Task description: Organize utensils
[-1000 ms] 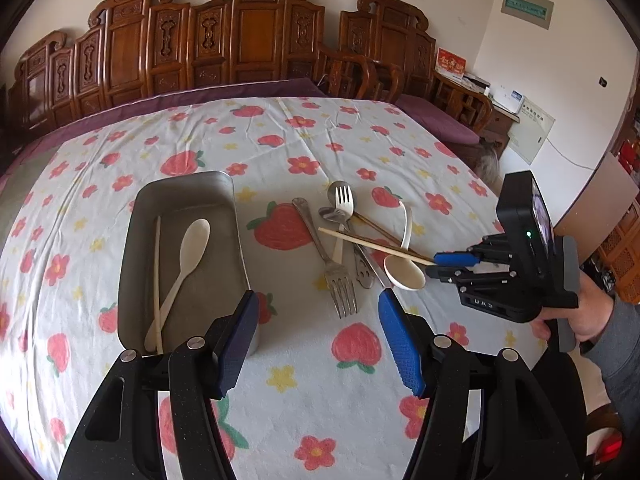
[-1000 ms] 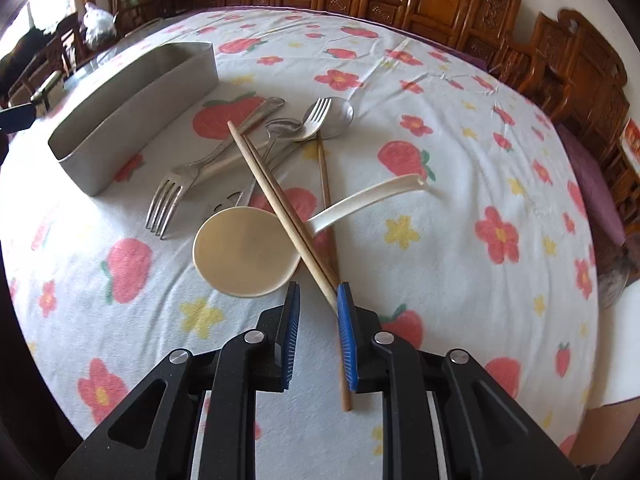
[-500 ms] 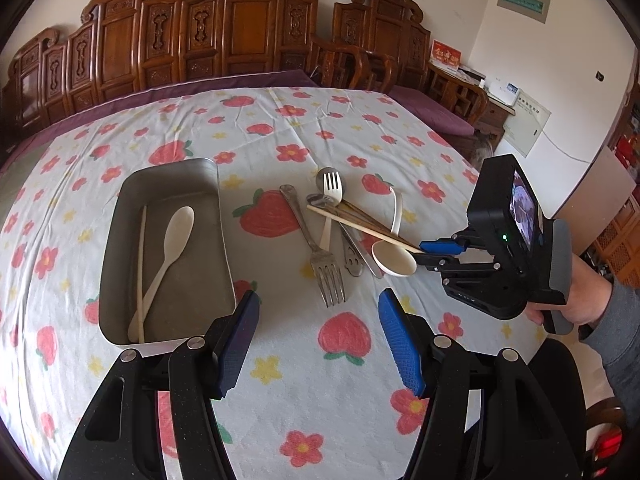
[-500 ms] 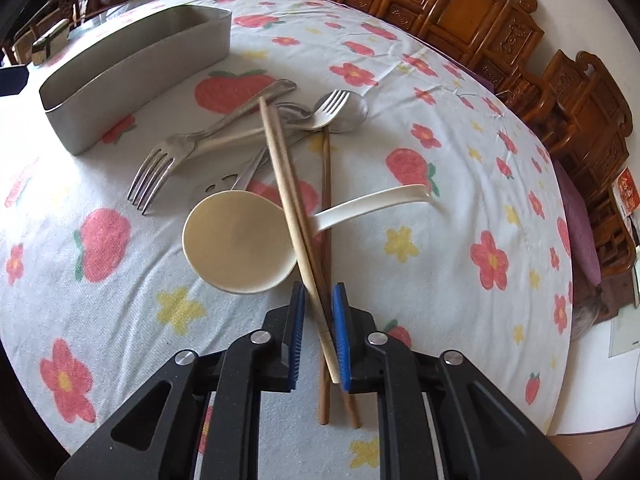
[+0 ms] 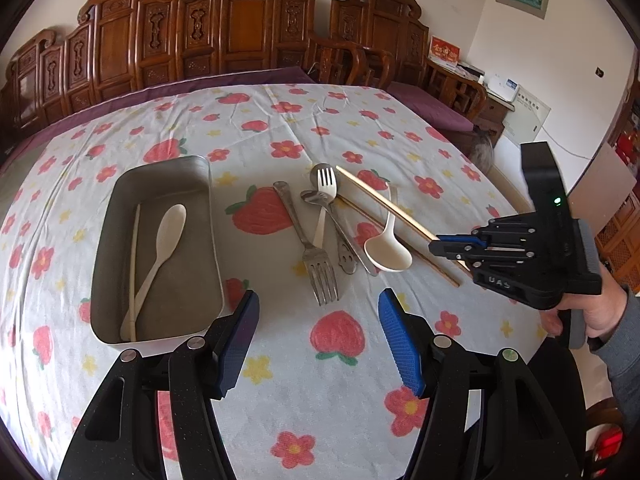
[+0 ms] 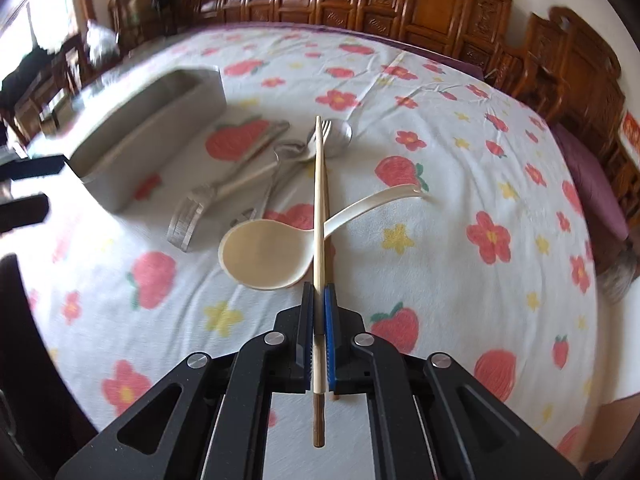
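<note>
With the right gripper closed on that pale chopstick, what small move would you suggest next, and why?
Probably lift it straight up a little. The right gripper is shut on the pale chopstick, which crosses over the white ladle spoon, so rising first should avoid dragging it before heading to the metal tray.

We count two forks [image 5: 310, 240], four spoons [image 5: 386, 254], three chopsticks [image 5: 384, 202], one tray [image 5: 160, 184].
</note>
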